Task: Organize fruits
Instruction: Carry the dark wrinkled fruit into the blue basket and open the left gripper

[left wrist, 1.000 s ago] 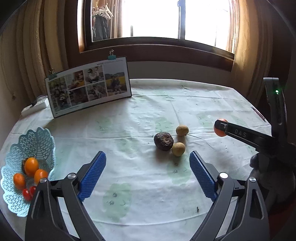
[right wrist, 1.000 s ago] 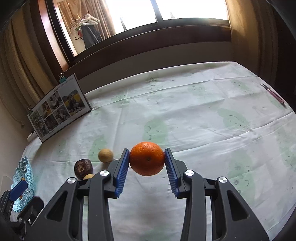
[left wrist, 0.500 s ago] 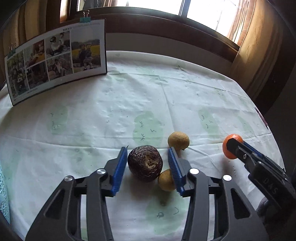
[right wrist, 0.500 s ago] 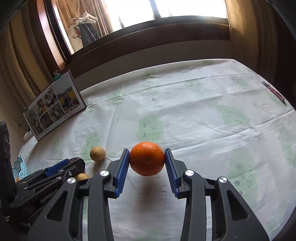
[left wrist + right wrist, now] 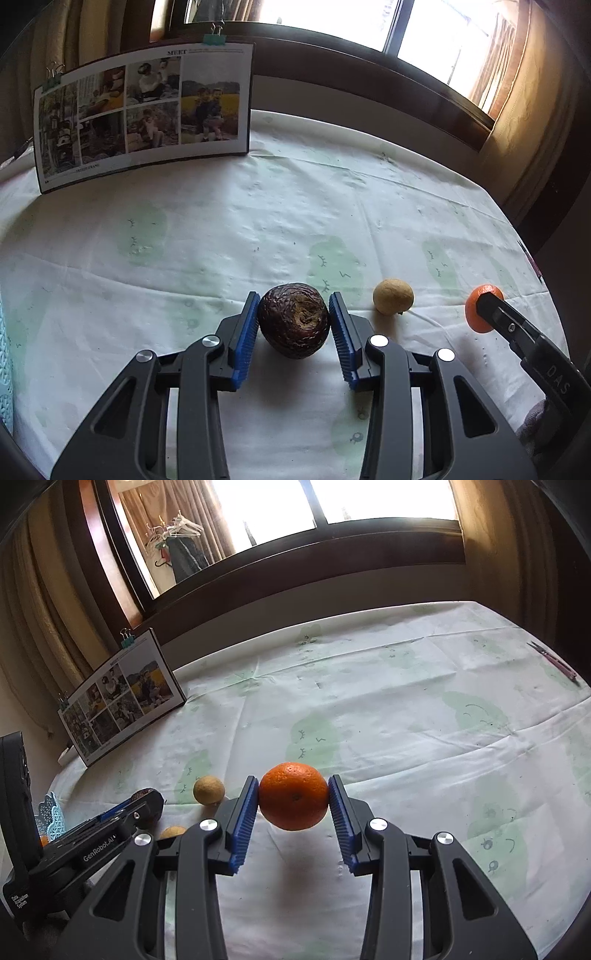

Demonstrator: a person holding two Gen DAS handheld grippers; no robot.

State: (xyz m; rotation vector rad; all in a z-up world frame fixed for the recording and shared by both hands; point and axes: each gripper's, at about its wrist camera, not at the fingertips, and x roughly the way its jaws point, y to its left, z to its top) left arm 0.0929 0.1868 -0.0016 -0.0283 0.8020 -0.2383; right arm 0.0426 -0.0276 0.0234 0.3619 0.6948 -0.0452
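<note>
Much of the pale blue lattice basket (image 5: 50, 814) is hidden: in the right wrist view only a scalloped corner shows at the far left behind the left gripper's body, and in the left wrist view just a sliver at the left edge. A second small yellow fruit (image 5: 173, 832) peeks out, mostly covered by the gripper arms. The left gripper (image 5: 293, 321) has its blue ribbed pads pressed against both sides of a dark wrinkled fruit (image 5: 293, 320); whether it is off the tablecloth (image 5: 221, 240) is hard to tell. A small yellow fruit (image 5: 393, 296) lies just to its right. The right gripper (image 5: 293, 796) pinches an orange (image 5: 293, 795) between its pads, raised above the cloth, with its shadow below.
</note>
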